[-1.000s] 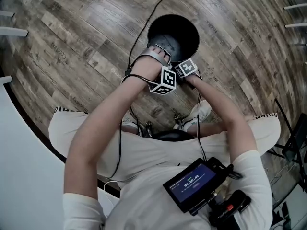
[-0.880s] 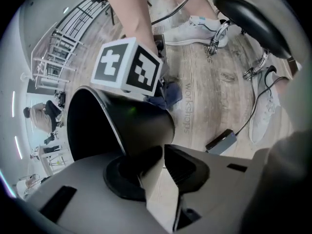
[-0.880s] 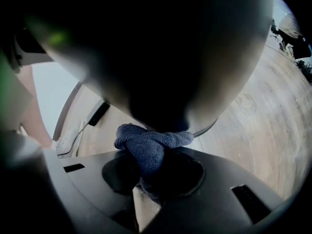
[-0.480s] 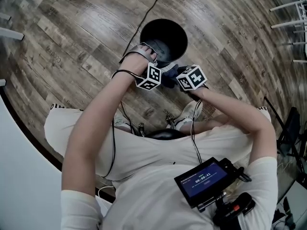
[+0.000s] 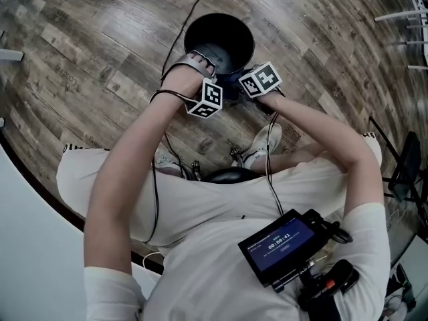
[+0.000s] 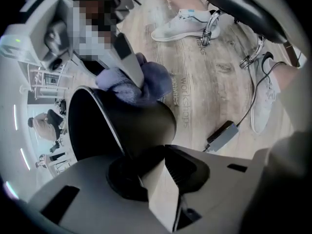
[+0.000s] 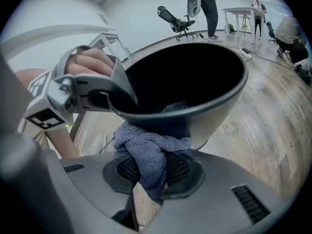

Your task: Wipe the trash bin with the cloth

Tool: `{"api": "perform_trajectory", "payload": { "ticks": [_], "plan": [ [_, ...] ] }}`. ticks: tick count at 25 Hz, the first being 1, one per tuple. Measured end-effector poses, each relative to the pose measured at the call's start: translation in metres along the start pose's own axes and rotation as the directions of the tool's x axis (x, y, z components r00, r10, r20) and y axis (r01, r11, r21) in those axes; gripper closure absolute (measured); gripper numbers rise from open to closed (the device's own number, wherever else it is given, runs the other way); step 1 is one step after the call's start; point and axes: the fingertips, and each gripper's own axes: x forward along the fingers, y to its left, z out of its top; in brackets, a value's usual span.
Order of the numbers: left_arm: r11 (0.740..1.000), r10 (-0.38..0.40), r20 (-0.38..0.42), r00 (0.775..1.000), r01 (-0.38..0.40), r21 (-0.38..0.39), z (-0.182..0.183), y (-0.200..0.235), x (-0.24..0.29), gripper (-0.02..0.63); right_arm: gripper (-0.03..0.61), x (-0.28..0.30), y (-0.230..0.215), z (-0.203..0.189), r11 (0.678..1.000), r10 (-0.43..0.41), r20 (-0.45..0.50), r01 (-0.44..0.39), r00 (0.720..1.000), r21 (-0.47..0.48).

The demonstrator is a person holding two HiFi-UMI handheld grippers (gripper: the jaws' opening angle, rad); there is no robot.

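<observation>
A black round trash bin stands tilted on the wood floor, its mouth towards the right gripper view. My left gripper reaches over the near rim; its jaws are closing with the bin wall between them, and the pads look pressed on it. My right gripper is shut on a bunched blue-grey cloth. It holds the cloth against the bin's outer wall just under the rim. The cloth also shows in the left gripper view, beside the right gripper.
A black cable runs across the floor past the bin, and a grey power adapter lies near it. White shoes and a dark stool seat sit close below the bin. An office chair and people stand far off.
My right gripper drew off to the right of the bin with the cloth, then came back under the near rim. The left gripper stayed at the rim throughout.
</observation>
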Motion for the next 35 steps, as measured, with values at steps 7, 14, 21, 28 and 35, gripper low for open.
{"api": "perform_trajectory", "payload": {
  "ticks": [7, 14, 21, 28, 35],
  "plan": [
    [1.000, -0.005, 0.006, 1.000, 0.005, -0.015, -0.001, 0.002, 0.001, 0.502, 0.483, 0.072, -0.028, -0.032, 0.999, -0.025, -0.067, 0.022, 0.997, -0.045],
    [0.999, -0.001, 0.014, 1.000, 0.001, -0.045, 0.002, 0.011, 0.002, 0.502, 0.483, 0.140, -0.064, -0.069, 0.997, -0.078, -0.109, 0.074, 0.991, -0.035],
    [0.997, -0.002, -0.007, 1.000, 0.002, -0.076, 0.001, 0.010, 0.003, 0.500, 0.483, 0.131, -0.057, -0.068, 0.999, -0.054, -0.121, 0.054, 0.991, -0.004],
    [0.996, 0.002, -0.001, 1.000, -0.002, -0.087, 0.003, 0.006, 0.001, 0.500, 0.483, 0.047, 0.007, -0.020, 0.999, 0.006, 0.042, -0.004, 0.999, -0.039],
    [0.997, 0.004, 0.002, 1.000, -0.003, -0.082, 0.002, 0.006, 0.002, 0.500, 0.483, -0.018, 0.025, 0.018, 0.999, -0.038, 0.140, 0.036, 0.989, 0.012]
  ]
}}
